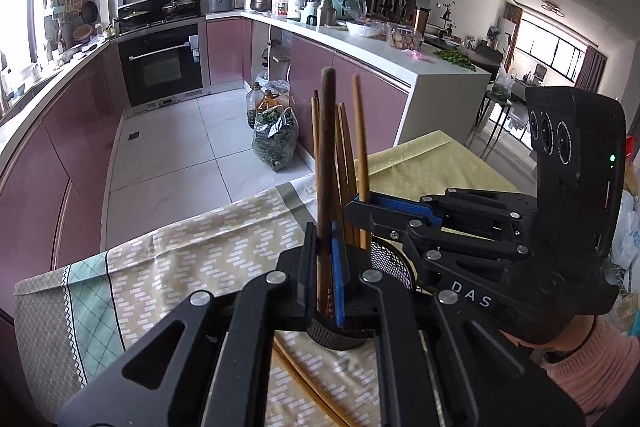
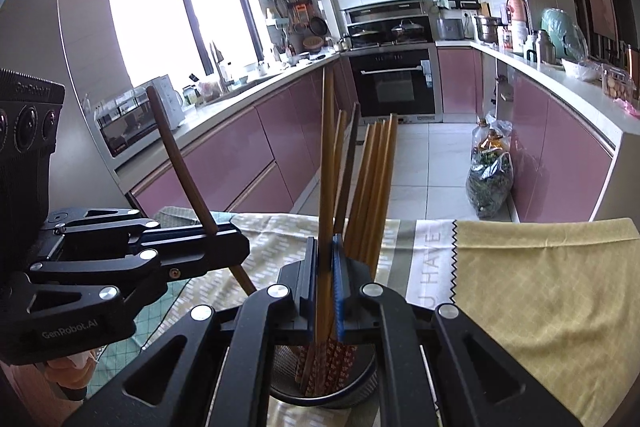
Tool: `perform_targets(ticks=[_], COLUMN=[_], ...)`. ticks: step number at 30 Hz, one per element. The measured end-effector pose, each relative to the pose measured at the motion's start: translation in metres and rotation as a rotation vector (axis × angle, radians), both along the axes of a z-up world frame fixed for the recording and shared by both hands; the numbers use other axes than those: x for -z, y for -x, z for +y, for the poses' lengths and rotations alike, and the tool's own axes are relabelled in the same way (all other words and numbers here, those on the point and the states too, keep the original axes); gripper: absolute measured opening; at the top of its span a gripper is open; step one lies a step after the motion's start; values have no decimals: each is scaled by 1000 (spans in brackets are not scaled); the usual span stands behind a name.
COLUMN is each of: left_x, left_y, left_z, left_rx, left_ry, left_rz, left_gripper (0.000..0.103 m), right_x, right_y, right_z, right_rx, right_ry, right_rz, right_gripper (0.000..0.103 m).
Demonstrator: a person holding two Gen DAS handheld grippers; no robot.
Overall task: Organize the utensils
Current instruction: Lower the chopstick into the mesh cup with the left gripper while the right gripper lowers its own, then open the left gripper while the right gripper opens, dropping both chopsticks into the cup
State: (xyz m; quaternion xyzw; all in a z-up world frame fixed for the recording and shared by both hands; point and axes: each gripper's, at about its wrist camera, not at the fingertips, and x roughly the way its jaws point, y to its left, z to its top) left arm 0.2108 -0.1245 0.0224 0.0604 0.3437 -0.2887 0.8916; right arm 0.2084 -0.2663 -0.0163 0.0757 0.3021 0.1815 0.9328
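Note:
A black mesh utensil holder (image 2: 352, 393) stands on the cloth-covered table and holds several wooden chopsticks (image 2: 376, 183). It also shows in the left wrist view (image 1: 390, 259). My left gripper (image 1: 323, 267) is shut on a dark brown wooden stick (image 1: 326, 147), held upright beside the holder. It appears in the right wrist view (image 2: 224, 233) with the stick (image 2: 176, 155) tilted left. My right gripper (image 2: 325, 283) is shut on a light wooden chopstick (image 2: 327, 163) whose lower end is inside the holder. The right gripper shows in the left wrist view (image 1: 362, 205).
More chopsticks (image 1: 308, 383) lie on the patterned tablecloth (image 1: 192, 259) under my left gripper. A yellow cloth (image 2: 540, 291) covers the table's right part. Beyond the table edge are the tiled kitchen floor, pink cabinets and a bag of greens (image 2: 490, 183).

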Motion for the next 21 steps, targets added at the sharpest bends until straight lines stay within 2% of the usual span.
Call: perform_targets(ticks=[10, 12, 16, 18, 21], left_x=[13, 16, 17, 16, 14], left_y=[-15, -14, -10, -5, 8], left_z=[-4, -3, 5, 10, 21], left_rx=[-24, -30, -39, -53, -75], left_ry=[-15, -3, 18, 29, 46], left_rz=[27, 34, 33, 19, -13], left_gripper=[9, 16, 18, 25, 30], right_x=[6, 6, 4, 2, -1], right_y=[-3, 0, 8, 14, 23], right_z=[-4, -5, -5, -4, -2], right_rx=[23, 23, 10, 1, -17], right_ry=[-13, -17, -24, -25, -27], right_rz=[37, 36, 27, 19, 7], right_gripper=[9, 11, 17, 22, 25])
